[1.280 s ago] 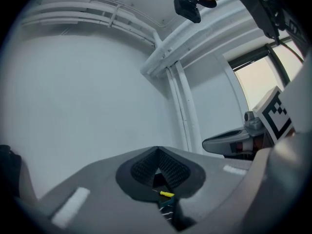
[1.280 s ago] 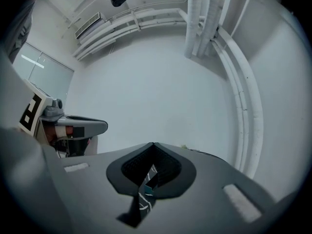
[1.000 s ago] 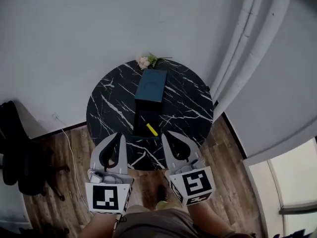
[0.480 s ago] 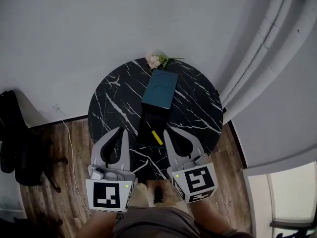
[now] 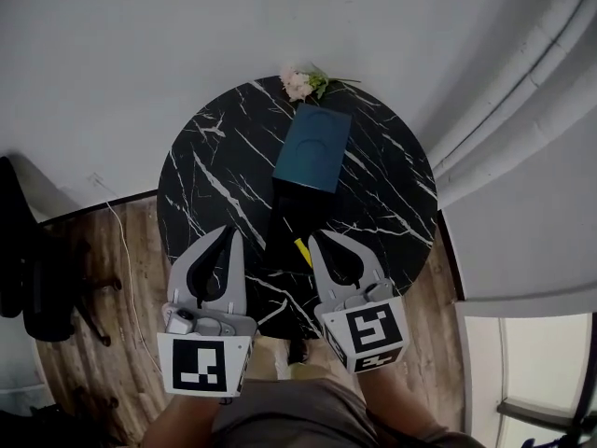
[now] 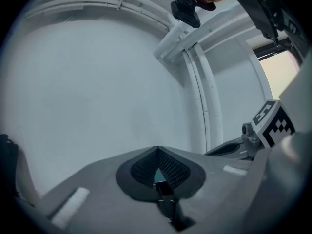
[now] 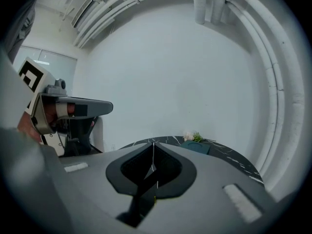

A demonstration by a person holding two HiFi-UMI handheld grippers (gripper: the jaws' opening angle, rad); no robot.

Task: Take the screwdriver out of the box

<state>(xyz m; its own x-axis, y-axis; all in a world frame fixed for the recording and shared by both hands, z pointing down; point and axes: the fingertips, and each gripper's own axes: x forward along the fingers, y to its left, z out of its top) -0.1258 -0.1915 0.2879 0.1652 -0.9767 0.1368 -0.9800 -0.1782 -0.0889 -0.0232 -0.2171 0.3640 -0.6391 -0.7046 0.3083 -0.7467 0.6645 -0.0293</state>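
A round table [image 5: 215, 175] of black marble shot through with white veins fills the middle of the head view, standing on a wood-plank floor [image 5: 121, 278] against a plain white wall [image 5: 140, 54]. On it sits a long rectangular box [image 5: 284, 227], dark inside and open, with its smooth teal lid [image 5: 313, 147] lying at the far end and touching it. Both grippers hang over the table's near edge, pointing away from the person and flanking the box's near end. The left gripper [image 5: 229, 234] has its grey curved jaws pressed tip to tip with nothing between them, and the right gripper [image 5: 323, 237] is the same, tips together and empty. Each carries a cube with black-and-white square markers; no writing can be read on them. At the far rim is a small sprig of pale flowers [image 5: 300, 83]. And the screwdriver [image 5: 302, 251], yellow and slim, lies slanted inside the box at its near end, just beside the right gripper's tips.
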